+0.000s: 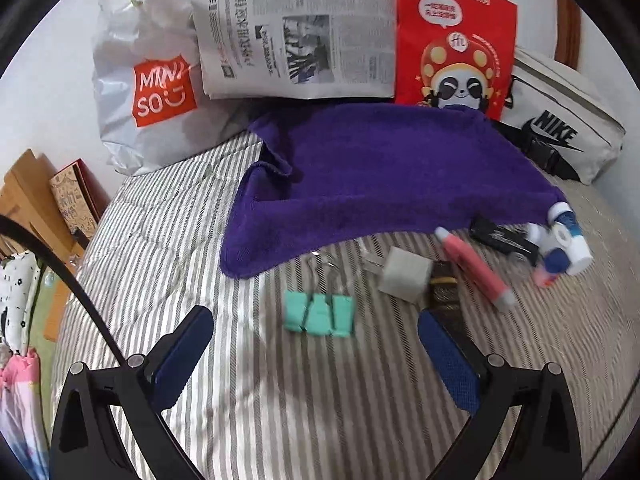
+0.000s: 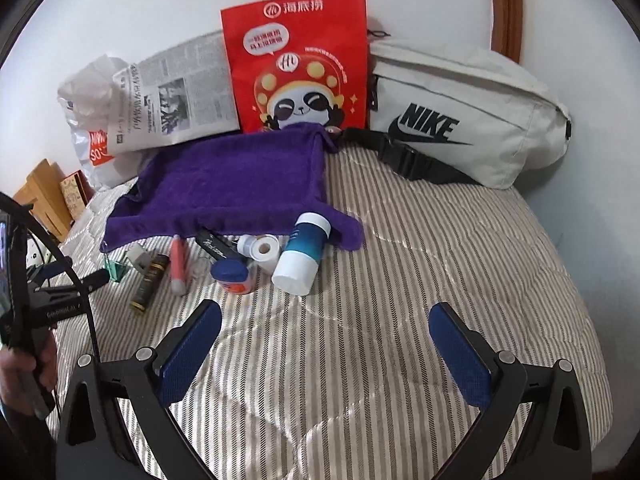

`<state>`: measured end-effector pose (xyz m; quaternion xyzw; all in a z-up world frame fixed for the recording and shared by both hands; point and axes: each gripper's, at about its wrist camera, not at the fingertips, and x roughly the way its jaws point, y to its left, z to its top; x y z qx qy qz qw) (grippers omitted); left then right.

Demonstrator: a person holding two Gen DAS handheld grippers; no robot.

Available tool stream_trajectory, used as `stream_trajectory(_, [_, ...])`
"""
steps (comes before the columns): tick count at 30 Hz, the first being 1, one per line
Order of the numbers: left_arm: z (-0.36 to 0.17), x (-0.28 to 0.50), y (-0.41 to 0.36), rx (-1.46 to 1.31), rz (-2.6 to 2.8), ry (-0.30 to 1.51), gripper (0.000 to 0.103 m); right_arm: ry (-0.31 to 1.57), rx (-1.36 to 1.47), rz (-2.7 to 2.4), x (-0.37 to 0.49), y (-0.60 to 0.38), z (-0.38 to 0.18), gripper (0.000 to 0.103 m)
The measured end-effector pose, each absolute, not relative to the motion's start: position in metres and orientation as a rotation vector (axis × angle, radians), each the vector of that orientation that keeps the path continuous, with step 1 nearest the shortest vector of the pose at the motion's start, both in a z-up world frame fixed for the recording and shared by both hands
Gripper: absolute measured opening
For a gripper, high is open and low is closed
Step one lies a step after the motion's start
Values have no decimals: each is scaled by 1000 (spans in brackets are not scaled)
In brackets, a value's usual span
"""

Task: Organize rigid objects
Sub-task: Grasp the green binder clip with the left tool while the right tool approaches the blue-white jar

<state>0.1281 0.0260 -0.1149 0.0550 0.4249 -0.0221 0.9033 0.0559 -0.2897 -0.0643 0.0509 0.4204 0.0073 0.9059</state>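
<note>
The left gripper (image 1: 316,350) hangs over the striped bedcover (image 1: 280,420) with its jaws spread wide and nothing between them; at twelve o'clock from its fingertips, just ahead, lies the green binder clip (image 1: 319,314), wire handles pointing away. At about one o'clock sit a small white cube (image 1: 402,278) and a dark tube (image 1: 442,286), and further toward two o'clock a pink stick (image 1: 476,266), a black flat case (image 1: 502,236) and small white-and-blue bottles (image 1: 564,240), all along the near edge of the purple towel (image 1: 380,168). The right gripper (image 2: 326,354) is likewise wide apart and empty, with the large teal-and-white bottle (image 2: 302,256) at twelve o'clock and a blue-lidded jar (image 2: 234,276) at eleven. This looks like the approach before a first pick, the clutter not yet sorted. The next move probably calls for lowering the left jaws to straddle the clip's body squarely and closing across its flat sides, since the soft cover may let it tilt.
</note>
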Motion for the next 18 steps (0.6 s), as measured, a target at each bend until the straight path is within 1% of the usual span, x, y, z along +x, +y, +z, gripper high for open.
stream_trajectory(1, [-120, 133, 27, 122, -35, 884, 100, 879, 106, 21, 58, -290, -68, 102])
stream_trajectory(2, [-124, 134, 29, 122, -37, 889, 94, 885, 105, 23, 60, -289, -70, 102])
stream_trajectory(4, [-133, 139, 33, 105, -62, 907, 89, 896, 93, 25, 63, -287, -75, 102])
stream_trajectory(5, [-136, 141, 35, 103, -69, 912, 82, 900, 85, 23, 64, -286, -78, 102])
stream_trajectory(9, [-143, 144, 38, 106, -86, 912, 72, 921, 88, 16, 73, -285, -88, 102])
stream_trajectory(12, [-143, 146, 40, 73, -141, 920, 56, 919, 89, 9, 76, -283, -92, 102])
stream_trajectory(13, [-143, 146, 39, 65, -155, 918, 46, 919, 95, 7, 77, -283, -92, 102])
stream_trajectory(14, [-143, 145, 39, 65, -163, 915, 41, 920, 104, 8, 78, -284, -93, 102])
stream_trajectory(15, [-142, 145, 38, 68, -170, 914, 39, 920, 118, 10, 80, -284, -93, 102])
stream_trajectory(18, [-142, 144, 34, 95, -161, 912, 39, 917, 165, 5, 87, -287, -94, 102])
